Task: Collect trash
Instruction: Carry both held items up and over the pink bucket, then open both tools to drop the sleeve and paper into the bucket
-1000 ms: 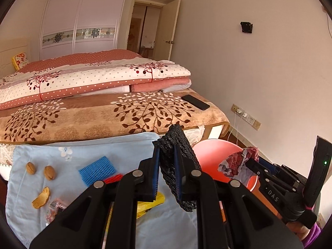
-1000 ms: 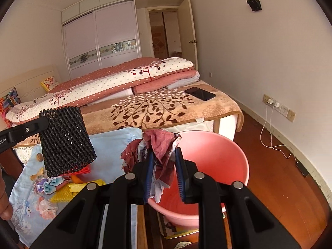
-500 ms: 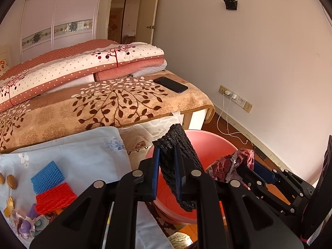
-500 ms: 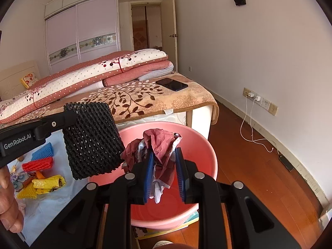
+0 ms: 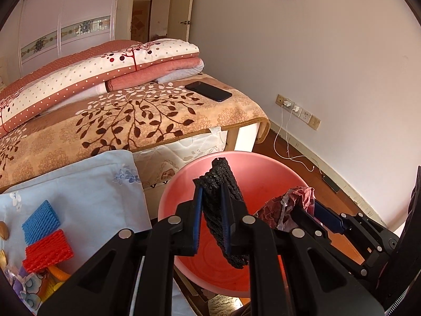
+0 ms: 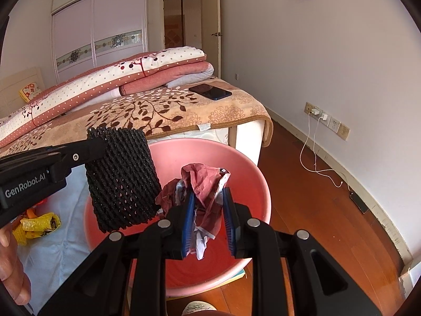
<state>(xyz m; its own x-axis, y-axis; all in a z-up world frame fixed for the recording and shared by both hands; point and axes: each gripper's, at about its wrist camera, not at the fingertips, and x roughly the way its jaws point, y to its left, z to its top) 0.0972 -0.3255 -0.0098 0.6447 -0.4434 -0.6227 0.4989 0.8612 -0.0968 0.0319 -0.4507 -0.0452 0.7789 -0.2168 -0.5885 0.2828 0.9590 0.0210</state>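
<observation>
**Both grippers are holding trash over the pink basin**

The left gripper (image 5: 211, 218) is pinching a black foam net sleeve (image 5: 223, 210) between nearly closed jaws, and the sleeve is hanging out over the pink basin (image 6: 252, 173), probably so that it will fall inside once let go. The right gripper (image 6: 208, 223) is clamping a crumpled red-and-white wrapper (image 6: 204, 192) in jaws narrowed around it, and this too is hanging above the basin's hollow. The two pieces are sitting close beside each other, the sleeve to the left of the wrapper.

The basin is standing on the wooden floor by the foot of the bed (image 5: 147, 121); what shows of its inside is looking bare, though the grippers are hiding part of it. More trash is waiting on the light blue cloth (image 5: 86, 184): a blue foam pad (image 5: 40, 222), a red foam pad (image 5: 47, 250) and a yellow wrapper (image 6: 39, 223). Releasing both seems the step in hand.
</observation>
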